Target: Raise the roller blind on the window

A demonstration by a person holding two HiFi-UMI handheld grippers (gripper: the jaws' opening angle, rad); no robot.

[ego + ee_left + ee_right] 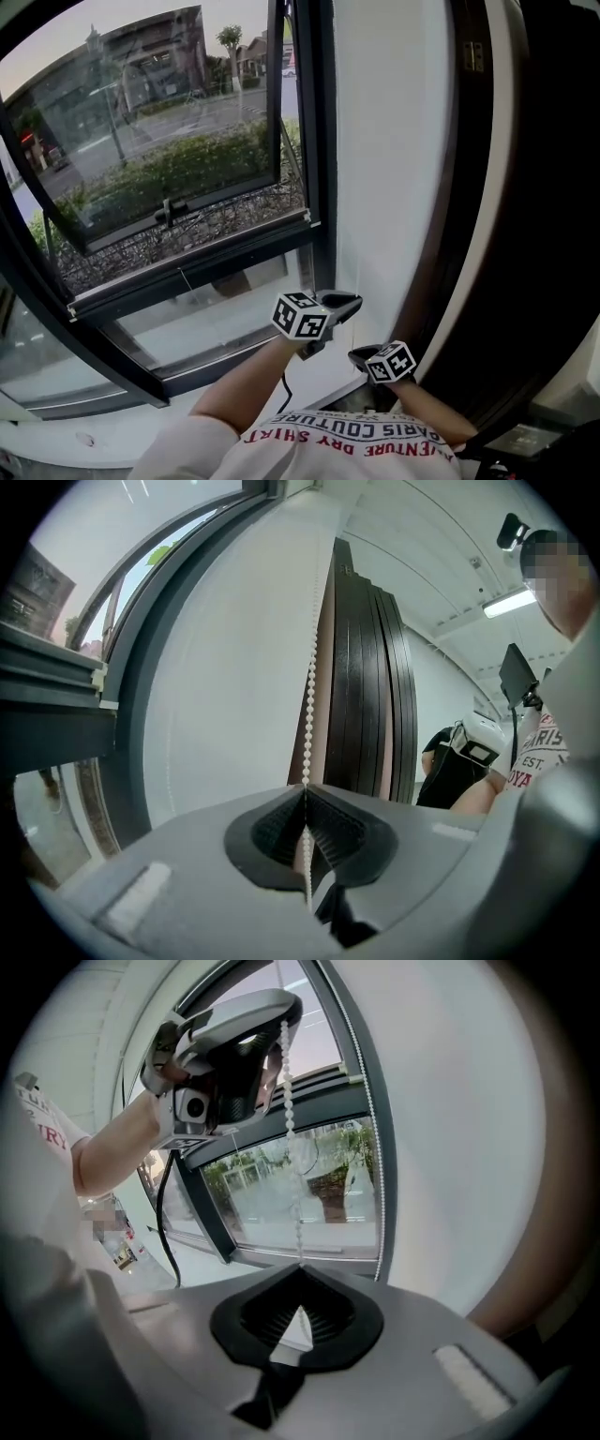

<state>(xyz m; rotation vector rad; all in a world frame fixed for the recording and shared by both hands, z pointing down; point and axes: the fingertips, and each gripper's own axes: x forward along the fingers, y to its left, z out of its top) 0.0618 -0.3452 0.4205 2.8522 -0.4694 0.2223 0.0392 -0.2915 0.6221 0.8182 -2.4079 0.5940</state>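
I hold both grippers clamped on the bead chain (309, 696), the left gripper (339, 305) above the right gripper (359, 356), toward 6 o'clock in the head view. The white roller blind (384, 141) at 1 o'clock looks fully down, so I judge nearly all the raising remains.

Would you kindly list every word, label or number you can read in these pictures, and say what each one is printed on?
"PARIS COUTURE": on the person's white shirt, upside down in the head view.
"DRY SHIRT": same arc of print, beside it.
"...VENTURE PAR...": the line beneath, cut off by the picture's edge.
"EST.": same shirt, in the left gripper view.
Signs on the street beyond the window: too small to read.
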